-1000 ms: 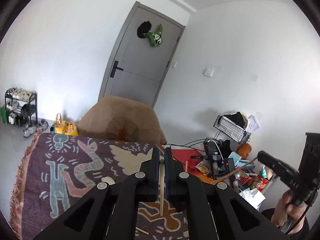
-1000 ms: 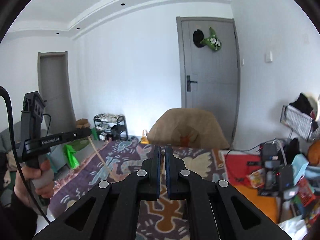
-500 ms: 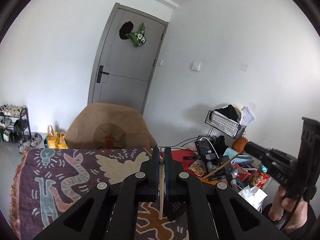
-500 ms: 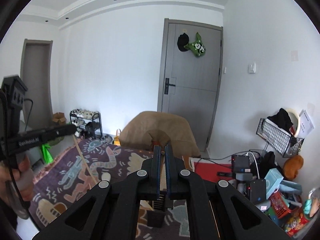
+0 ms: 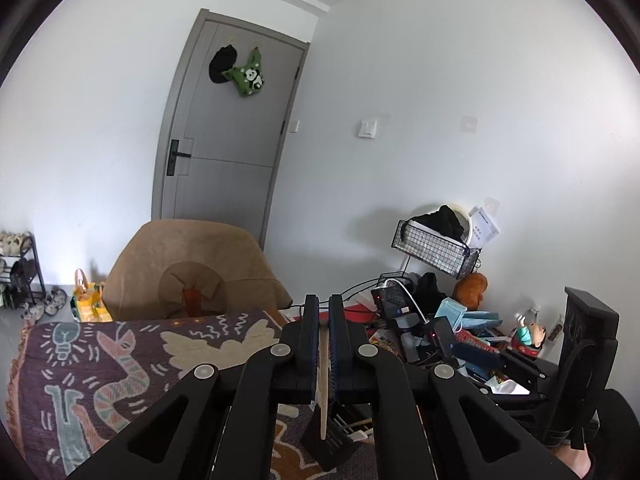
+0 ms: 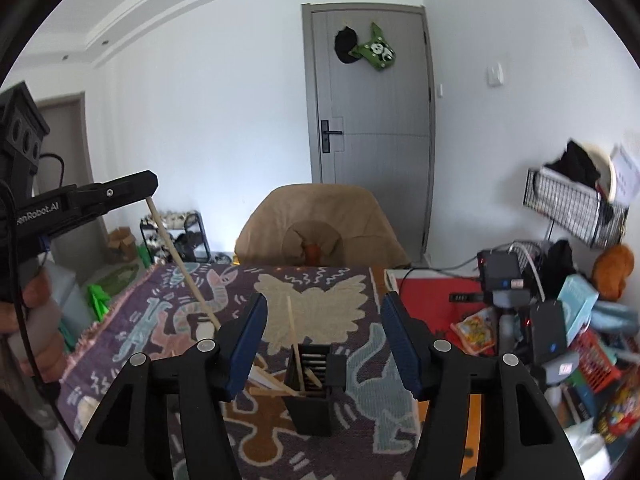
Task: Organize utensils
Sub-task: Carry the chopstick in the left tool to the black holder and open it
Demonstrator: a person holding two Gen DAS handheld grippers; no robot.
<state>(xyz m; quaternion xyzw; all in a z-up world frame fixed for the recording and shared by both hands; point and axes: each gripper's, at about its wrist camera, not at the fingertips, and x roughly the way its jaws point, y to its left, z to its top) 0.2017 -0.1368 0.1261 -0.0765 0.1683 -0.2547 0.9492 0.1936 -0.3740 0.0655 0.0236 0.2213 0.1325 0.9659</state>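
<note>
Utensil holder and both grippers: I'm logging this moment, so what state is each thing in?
Left gripper: shut on a wooden chopstick, held aloft.
Right gripper: jaws opening, nothing between the pads.
Black utensil holder: upright on the patterned cloth, one chopstick standing in it.
Grey door: closed.

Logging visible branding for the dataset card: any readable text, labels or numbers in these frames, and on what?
"enRobot.AI": on the side of the left gripper, right wrist view; the start is cut off.
Paper sheet by the wire basket: printed lines, too small to read.
Snack packets and boxes in the clutter: print blurred, unreadable.
Nothing else legible.
</note>
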